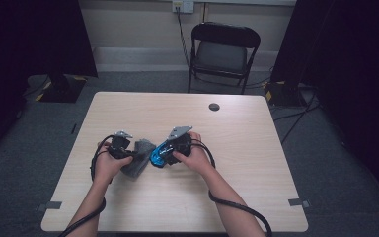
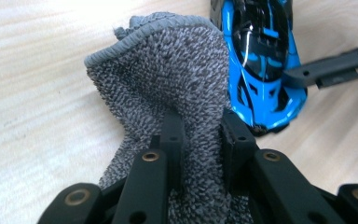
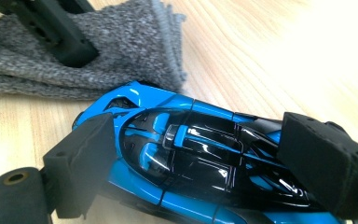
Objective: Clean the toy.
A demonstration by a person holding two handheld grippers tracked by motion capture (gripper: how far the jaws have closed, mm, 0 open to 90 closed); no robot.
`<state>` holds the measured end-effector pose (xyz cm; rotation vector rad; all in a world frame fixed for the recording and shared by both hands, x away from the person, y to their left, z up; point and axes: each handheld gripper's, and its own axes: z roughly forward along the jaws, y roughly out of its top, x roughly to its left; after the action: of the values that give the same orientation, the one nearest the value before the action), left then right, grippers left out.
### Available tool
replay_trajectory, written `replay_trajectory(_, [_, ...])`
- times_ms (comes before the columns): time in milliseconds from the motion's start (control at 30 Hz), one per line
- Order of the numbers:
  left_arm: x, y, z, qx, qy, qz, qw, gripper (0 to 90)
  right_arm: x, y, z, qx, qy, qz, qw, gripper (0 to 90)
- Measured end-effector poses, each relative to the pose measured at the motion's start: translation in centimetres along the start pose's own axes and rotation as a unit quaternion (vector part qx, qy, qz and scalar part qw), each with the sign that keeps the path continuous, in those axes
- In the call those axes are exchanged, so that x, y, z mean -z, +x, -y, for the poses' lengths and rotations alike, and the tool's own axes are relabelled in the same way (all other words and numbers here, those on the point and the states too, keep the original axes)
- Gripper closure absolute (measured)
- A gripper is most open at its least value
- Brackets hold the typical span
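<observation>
One blue toy car (image 3: pixel 200 158) clamped by right gripper (image 3: pixel 214 163); one grey cloth (image 2: pixel 168 88) pinched by left gripper (image 2: pixel 200 140).

My left gripper (image 1: pixel 128 154) has the cloth (image 1: pixel 139 159) pinched between its jaws, the cloth lying on the table (image 1: pixel 237 148) and rising ahead of the tips. Just to that gripper's right, touching the cloth's edge, lies the toy car (image 1: pixel 157 155), clamped across its body by my right gripper (image 1: pixel 164 154). Beyond the table's far edge, behind both my tools, stands a chair (image 1: pixel 222 54).
</observation>
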<state>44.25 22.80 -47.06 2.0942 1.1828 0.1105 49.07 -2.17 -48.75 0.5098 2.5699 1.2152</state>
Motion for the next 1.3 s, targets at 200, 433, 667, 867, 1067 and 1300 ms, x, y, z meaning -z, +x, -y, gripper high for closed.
replay_trajectory(200, [1.3,0.1,0.3,0.002,0.005,0.003,1.0000,74.2,0.0,0.1,0.1,-0.002,-0.002,0.001,1.0000,10.8])
replay_trajectory(433, [2.8,1.0,-1.0,0.013,-0.027,-0.022,0.9993,74.0,0.0,0.1,0.1,-0.001,-0.002,0.001,1.0000,10.8])
replay_trajectory(667, [0.9,1.4,-3.7,0.010,-0.050,-0.037,0.9980,73.7,0.0,0.0,0.1,-0.001,-0.003,0.001,1.0000,10.8])
replay_trajectory(867, [-1.7,1.5,-5.6,0.008,-0.047,-0.053,0.9975,73.8,0.0,0.0,0.1,-0.001,-0.004,0.000,1.0000,10.8])
replay_trajectory(1067, [-5.0,1.1,-7.3,-0.004,-0.039,-0.047,0.9981,73.8,0.0,-0.1,0.1,-0.001,-0.004,0.000,1.0000,10.8])
replay_trajectory(1300, [-8.1,-0.3,-8.3,-0.030,-0.036,-0.041,0.9981,72.8,0.1,-0.2,0.2,-0.002,-0.005,0.001,1.0000,10.8])
